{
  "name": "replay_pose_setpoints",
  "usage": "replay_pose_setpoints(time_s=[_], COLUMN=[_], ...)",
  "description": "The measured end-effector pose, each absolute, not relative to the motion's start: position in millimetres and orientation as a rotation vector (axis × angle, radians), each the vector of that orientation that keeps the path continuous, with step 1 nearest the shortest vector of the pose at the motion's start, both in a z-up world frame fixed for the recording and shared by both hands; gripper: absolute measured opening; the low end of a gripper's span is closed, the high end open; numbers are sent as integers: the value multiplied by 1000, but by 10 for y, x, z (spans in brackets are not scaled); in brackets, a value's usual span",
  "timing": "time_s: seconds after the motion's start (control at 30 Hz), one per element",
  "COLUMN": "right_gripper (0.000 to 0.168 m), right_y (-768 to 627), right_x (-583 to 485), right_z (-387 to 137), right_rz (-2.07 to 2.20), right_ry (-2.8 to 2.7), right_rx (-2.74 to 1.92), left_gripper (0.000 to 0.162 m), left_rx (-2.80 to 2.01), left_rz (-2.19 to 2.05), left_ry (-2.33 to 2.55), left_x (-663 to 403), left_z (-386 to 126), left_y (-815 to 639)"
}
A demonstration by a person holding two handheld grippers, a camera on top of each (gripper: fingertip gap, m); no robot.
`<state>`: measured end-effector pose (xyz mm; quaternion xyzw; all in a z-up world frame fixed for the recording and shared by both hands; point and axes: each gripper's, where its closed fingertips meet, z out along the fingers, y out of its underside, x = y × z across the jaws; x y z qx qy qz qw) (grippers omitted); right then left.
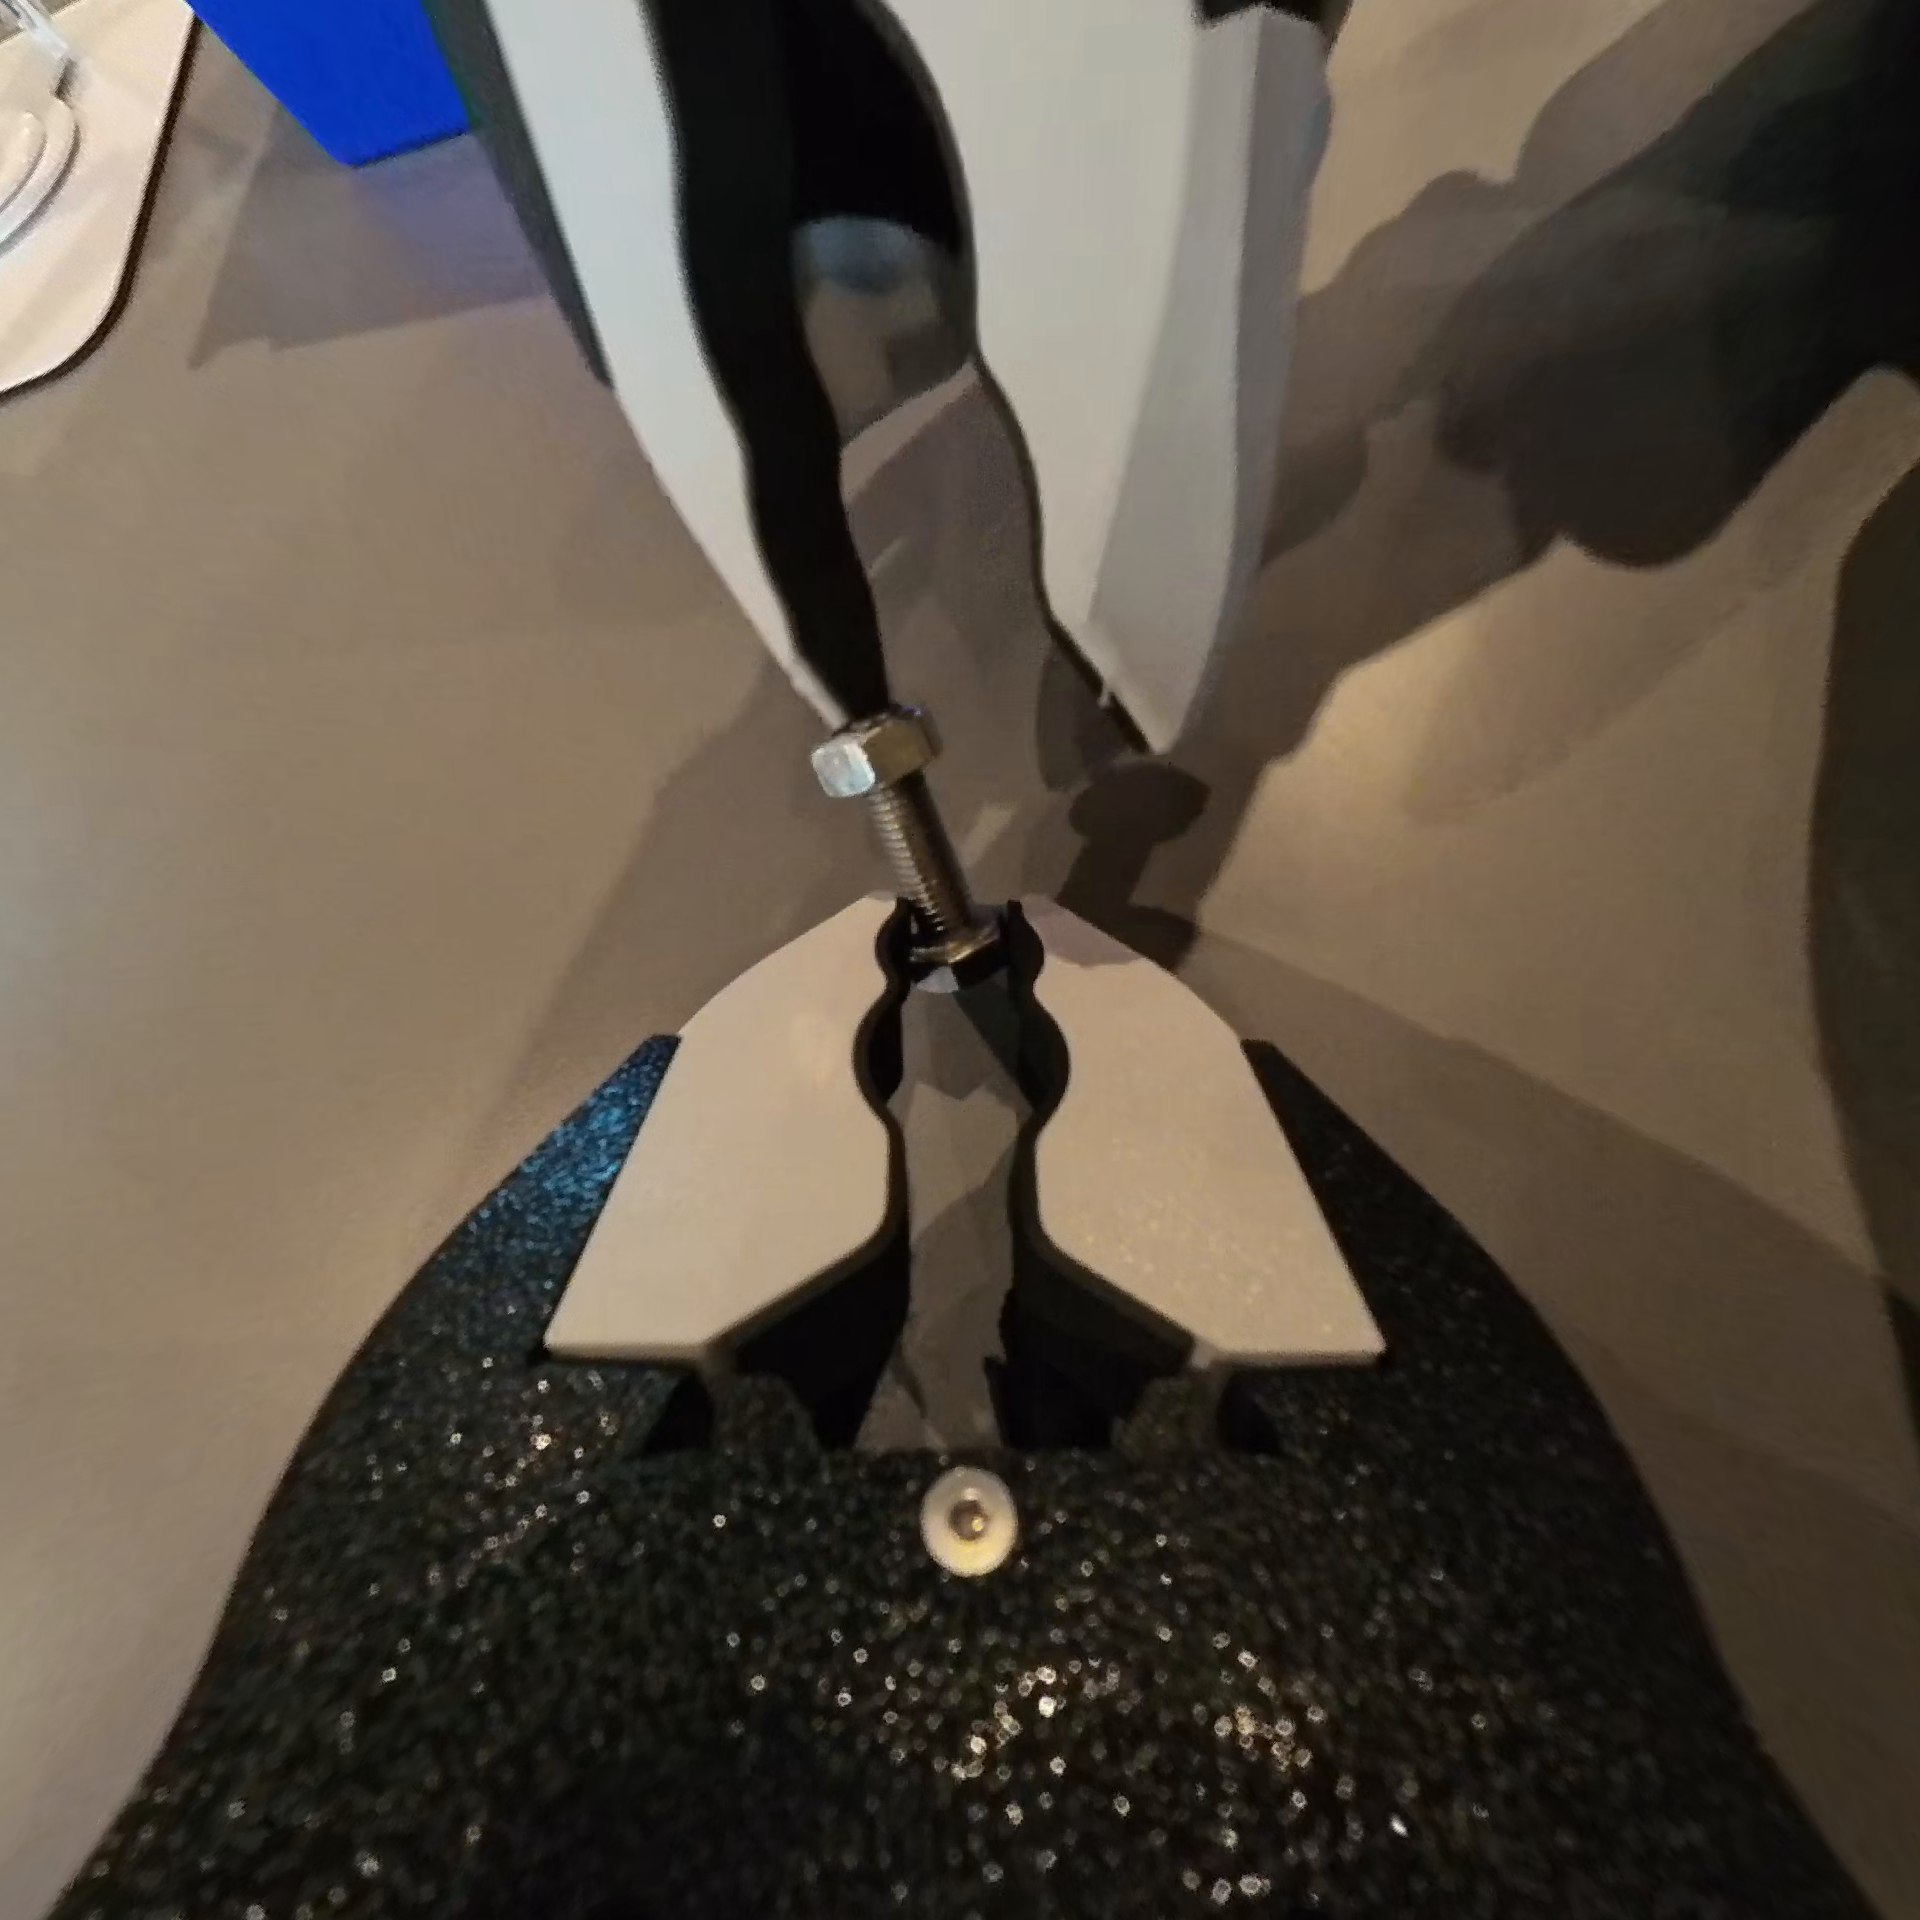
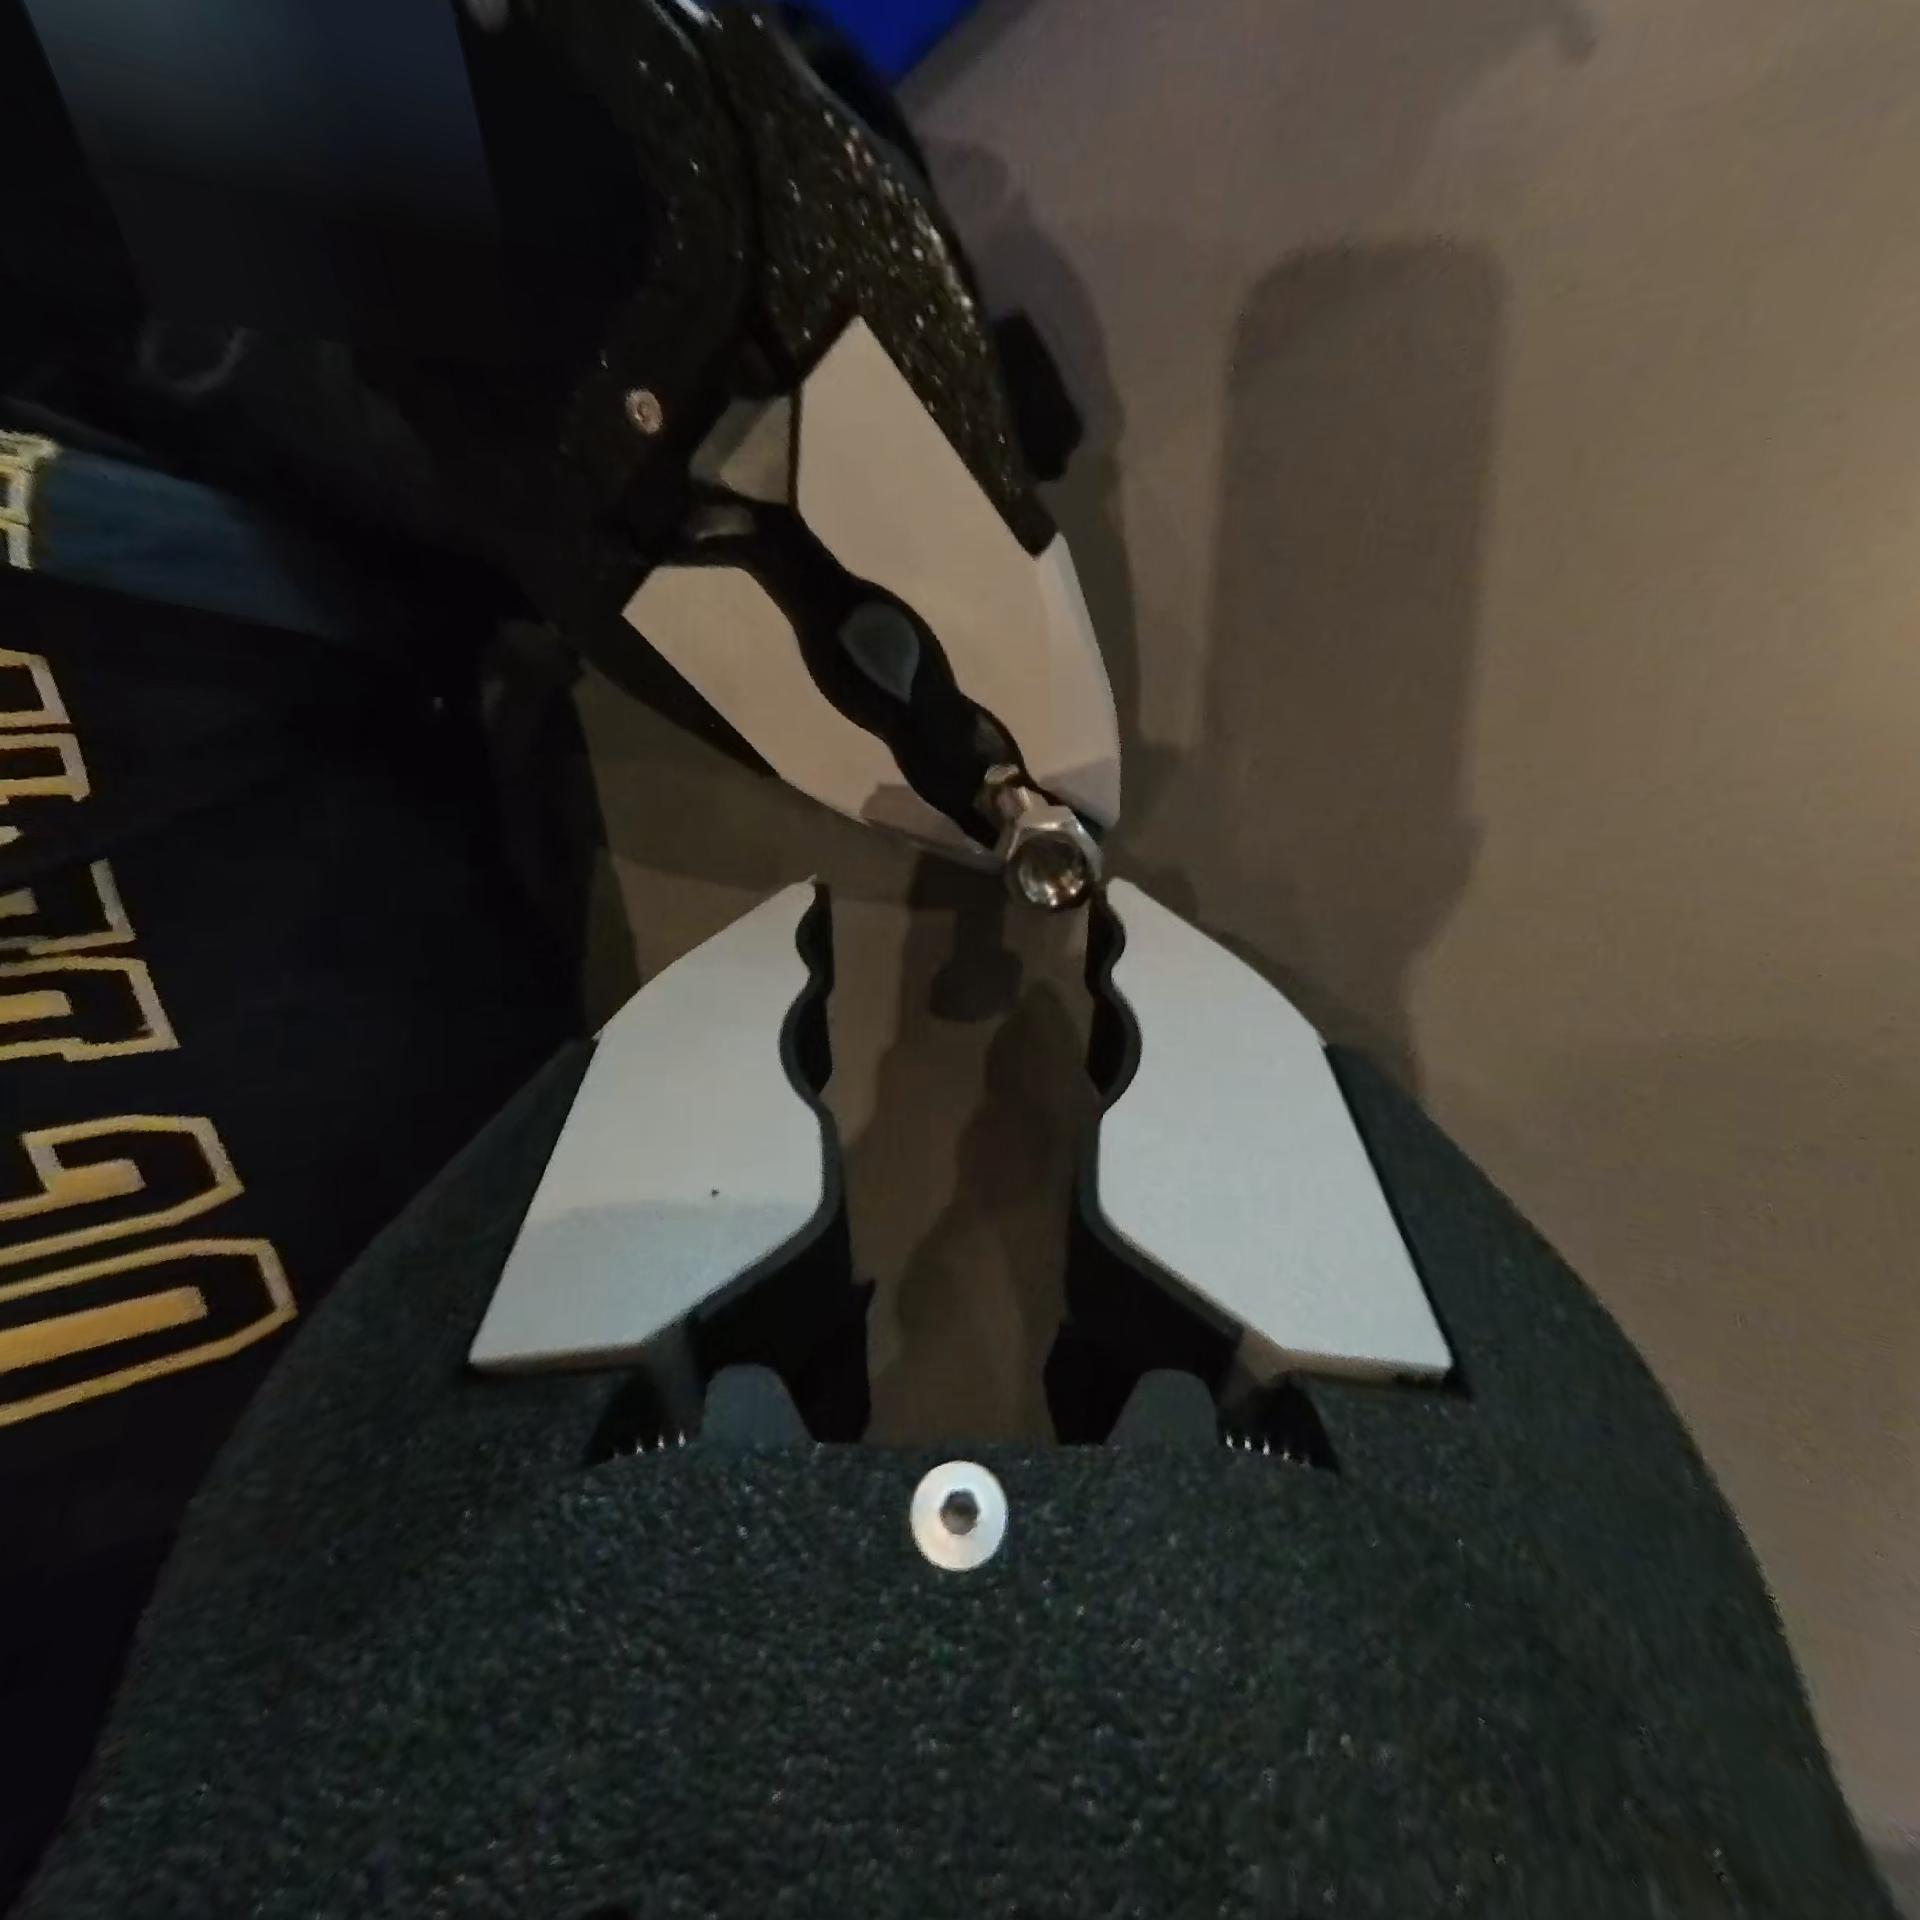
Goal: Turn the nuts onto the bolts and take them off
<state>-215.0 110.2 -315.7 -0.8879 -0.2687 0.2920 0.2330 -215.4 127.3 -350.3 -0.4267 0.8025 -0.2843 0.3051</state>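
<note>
We count one bolt, one nut threaded on it, two grippers (left gripper, right gripper), one blue box, one tabletop, one dark lettered garment.

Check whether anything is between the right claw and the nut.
Nothing visible is. The nut, at the end of the bolt that the left claw grips, sits right at the open right claw's fingertips.

Smooth grey-brown tabletop across both views, crossed by soft overlapping shadows. Blue box at upper left of the left wrist view, beside a pale rounded mat. Dim, warm light.
</note>
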Motion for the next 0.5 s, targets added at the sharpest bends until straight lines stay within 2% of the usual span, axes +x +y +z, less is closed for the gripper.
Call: replay_pose_setpoints(time_s=[0.17,0.5], right_gripper=[47,36], right_y=[1219,1046], right_x=[-2228,-2284], right_z=[-3068,-3074], right_rz=[763,828], right_ry=[-826,-903], right_rx=[-2332,-2347], left_gripper=[17,16], left_rx=[-1129,-1130], left_rz=[-750,-752], left_ry=[2124,2123], left_x=[-2154,-2154], left_z=[-3505,-3506], left_y=[1273,1277])
